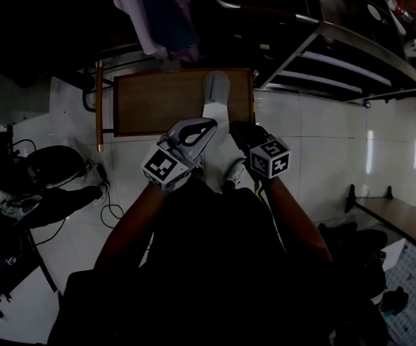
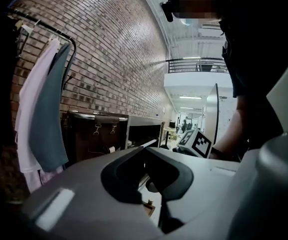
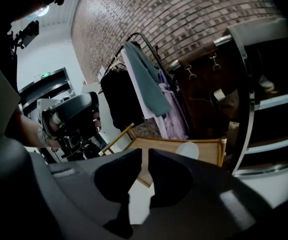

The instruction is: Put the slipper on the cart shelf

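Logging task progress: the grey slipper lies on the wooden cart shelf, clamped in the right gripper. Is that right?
Not clamped. The slipper lies on the wooden cart shelf, free. The right gripper view shows the right gripper with its jaws nearly together on nothing, short of the slipper.

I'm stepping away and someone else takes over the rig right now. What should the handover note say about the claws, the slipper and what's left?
Left claw: shut, empty, clear of the shelf.
Right claw: jaws nearly together, nothing between them.
Slipper: lying on the wooden cart shelf, free of both claws.
Done: the slipper looks placed.
Left: probably nothing. The head view does not show whether the heel overhangs the front edge, so check that.
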Tool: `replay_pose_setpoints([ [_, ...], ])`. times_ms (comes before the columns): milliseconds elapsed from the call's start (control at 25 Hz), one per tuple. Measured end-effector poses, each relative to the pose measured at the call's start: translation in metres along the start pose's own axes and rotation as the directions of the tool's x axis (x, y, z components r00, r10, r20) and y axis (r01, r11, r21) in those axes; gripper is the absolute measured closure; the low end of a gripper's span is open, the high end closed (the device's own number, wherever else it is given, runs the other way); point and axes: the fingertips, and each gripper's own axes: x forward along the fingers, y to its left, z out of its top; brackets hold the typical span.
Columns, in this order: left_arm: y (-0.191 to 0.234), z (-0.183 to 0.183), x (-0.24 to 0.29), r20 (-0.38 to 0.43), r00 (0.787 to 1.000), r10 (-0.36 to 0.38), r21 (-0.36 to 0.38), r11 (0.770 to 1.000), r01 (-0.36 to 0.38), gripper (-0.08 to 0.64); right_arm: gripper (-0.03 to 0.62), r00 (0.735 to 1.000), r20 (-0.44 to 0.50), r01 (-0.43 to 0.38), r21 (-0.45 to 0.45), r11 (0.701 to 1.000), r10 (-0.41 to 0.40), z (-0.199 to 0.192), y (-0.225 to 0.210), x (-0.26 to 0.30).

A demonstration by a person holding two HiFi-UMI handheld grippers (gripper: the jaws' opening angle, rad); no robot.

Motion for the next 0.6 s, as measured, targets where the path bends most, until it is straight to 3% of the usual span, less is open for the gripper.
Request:
replay_pose_setpoints([
  [160, 0.026, -0.014, 0.003, -0.018, 0.999, -0.036, -0.007, 0.999, 0.036, 0.549, 0.524, 0.995, -0.098, 0.023, 0.142, 0.99, -0.009, -0.032, -0.02, 0.031],
  [360, 0.047, -0.026, 0.007, -0.032, 0.997, -0.077, -0.018, 0.997, 0.076, 0.549, 0.503, 0.982, -0.188, 0.083, 0.253, 0.964, -0.036, -0.064, -0.046, 0.059],
  [400, 0.049, -0.029, 0.007, -0.036, 0.996, -0.083, -0.022, 0.996, 0.082, 0.549, 0.493, 0.979, -0.202, 0.097, 0.299, 0.949, -0.036, -0.071, -0.052, 0.064],
  [480, 0.054, -0.035, 0.008, -0.042, 0.995, -0.092, -0.03, 0.995, 0.091, 0.549, 0.409, 0.973, -0.231, 0.118, 0.406, 0.906, -0.023, -0.087, -0.063, 0.074],
  [600, 0.059, -0.036, 0.008, -0.042, 0.995, -0.095, -0.045, 0.995, 0.093, 0.549, 0.371, 0.955, -0.297, 0.16, 0.483, 0.861, -0.011, -0.112, -0.079, 0.085],
])
